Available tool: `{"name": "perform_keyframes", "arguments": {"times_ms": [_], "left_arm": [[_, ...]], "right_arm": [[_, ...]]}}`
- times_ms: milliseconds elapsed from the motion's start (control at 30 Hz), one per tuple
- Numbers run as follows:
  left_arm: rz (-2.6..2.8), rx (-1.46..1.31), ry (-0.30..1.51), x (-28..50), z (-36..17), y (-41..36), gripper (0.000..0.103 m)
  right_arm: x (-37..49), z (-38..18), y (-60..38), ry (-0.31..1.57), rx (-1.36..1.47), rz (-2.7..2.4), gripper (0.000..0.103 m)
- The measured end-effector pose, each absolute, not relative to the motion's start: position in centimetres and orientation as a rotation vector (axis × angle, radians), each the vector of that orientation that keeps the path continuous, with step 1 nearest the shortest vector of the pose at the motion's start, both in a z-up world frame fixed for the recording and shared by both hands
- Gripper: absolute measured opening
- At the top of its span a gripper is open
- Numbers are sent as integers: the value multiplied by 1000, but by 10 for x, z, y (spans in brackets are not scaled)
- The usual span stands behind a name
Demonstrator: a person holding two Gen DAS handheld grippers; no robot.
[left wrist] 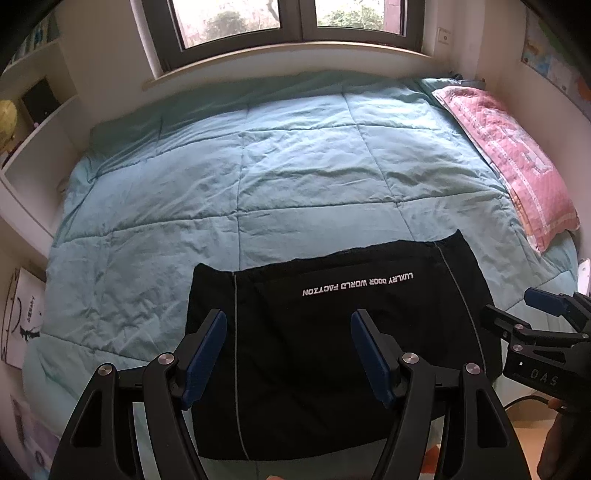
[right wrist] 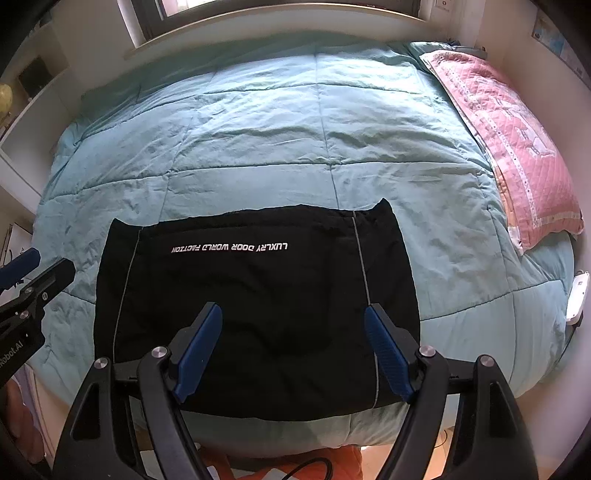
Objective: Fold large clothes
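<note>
A black garment (left wrist: 406, 314) (right wrist: 258, 280) lies folded into a flat rectangle at the near edge of the bed, its white lettering upside down to me. Thin grey seams run down both of its sides. My left gripper (left wrist: 289, 317) hovers open over the garment's left half, with nothing between its blue pads. My right gripper (right wrist: 293, 309) hovers open over the right half, also holding nothing. The right gripper (left wrist: 508, 302) also shows in the left wrist view, beside the garment's right edge. In the right wrist view the left gripper (right wrist: 51, 260) is off the garment's left edge.
A light blue quilt (left wrist: 184, 184) (right wrist: 258, 129) covers the bed. A pink pillow (left wrist: 513, 162) (right wrist: 517, 147) lies along its right side. A window (left wrist: 295, 22) is behind the bed and white shelves (left wrist: 33, 147) stand on the left. A white object (right wrist: 578, 299) sits at the bed's right edge.
</note>
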State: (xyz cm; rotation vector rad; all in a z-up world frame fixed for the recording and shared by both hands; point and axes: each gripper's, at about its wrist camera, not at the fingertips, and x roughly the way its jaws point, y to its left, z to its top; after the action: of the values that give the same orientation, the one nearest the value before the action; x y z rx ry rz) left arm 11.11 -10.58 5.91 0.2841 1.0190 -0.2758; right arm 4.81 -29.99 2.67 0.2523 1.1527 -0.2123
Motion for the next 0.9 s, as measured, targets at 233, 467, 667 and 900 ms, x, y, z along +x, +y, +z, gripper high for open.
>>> {"name": "perform_keyframes", "arguments": {"times_ms": [233,467,667,900], "left_arm": [[-276,284,1049,115,52,-105,71],[-273,295,1053,115,48,-107,71],[-264,297,1061,118,45,-106,71],[-254,295,1068,122,43,-103,71]], "right_arm": [[50,23,-300,1162,254,-206,82],[54,19,-301,1176,254,-196,82],[58,16,-300,1188,253,-187,82],[63,13,-302,1193,257,-183,82]]}}
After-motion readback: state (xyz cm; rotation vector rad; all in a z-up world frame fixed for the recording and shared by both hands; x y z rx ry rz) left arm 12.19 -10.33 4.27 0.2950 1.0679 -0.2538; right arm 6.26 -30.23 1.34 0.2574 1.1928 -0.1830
